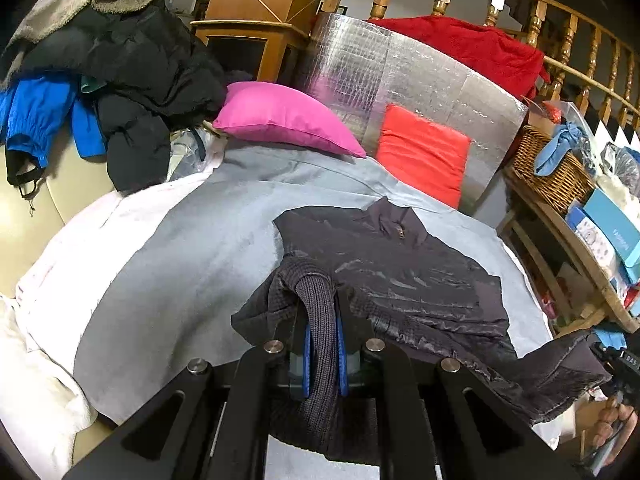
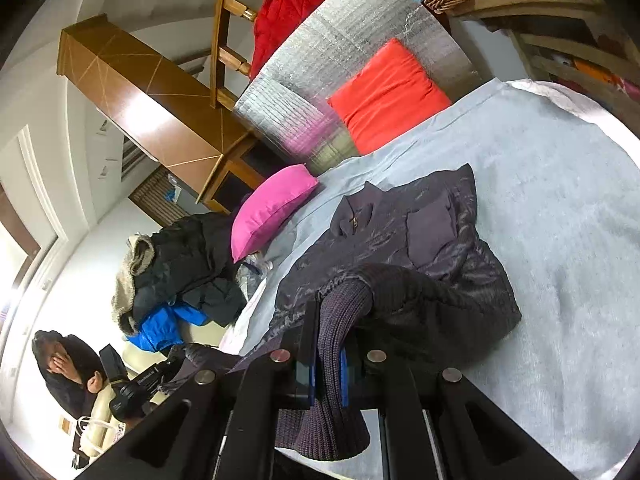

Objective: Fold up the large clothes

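Left wrist view looks across a bed covered by a grey sheet (image 1: 180, 264), with a white cover (image 1: 60, 264) showing beyond its left edge. Behind it stands a silver insulated panel (image 1: 420, 80) with a red blanket (image 1: 472, 48) draped over its top and a wooden railing (image 1: 560, 40) behind that. A heap of coats (image 1: 120, 60), black, blue and fleece-lined, is piled at the far left corner. A pink pillow (image 1: 280, 120) lies at the head of the bed, and a red cushion (image 1: 424, 152) leans against the panel. A wicker basket (image 1: 548, 168) sits on a shelf to the right.

On the sheet lies the dark purple jacket (image 1: 400, 264), collar and zip pull toward the panel, its shiny body spread flat. One ribbed cuff (image 1: 320, 328) of a sleeve is pinched in the left tool (image 1: 322, 356), whose blue-lined jaws are closed tight on the knit, the sleeve lifted off the bed.

In the right wrist view the same jacket (image 2: 400, 248) lies across the grey sheet (image 2: 560, 220); the right tool (image 2: 328, 376) is likewise clamped on the other ribbed cuff (image 2: 340, 320), that sleeve bunched over the jacket's body. The person's hand (image 1: 612, 428) shows at the lower right edge of the left wrist view.
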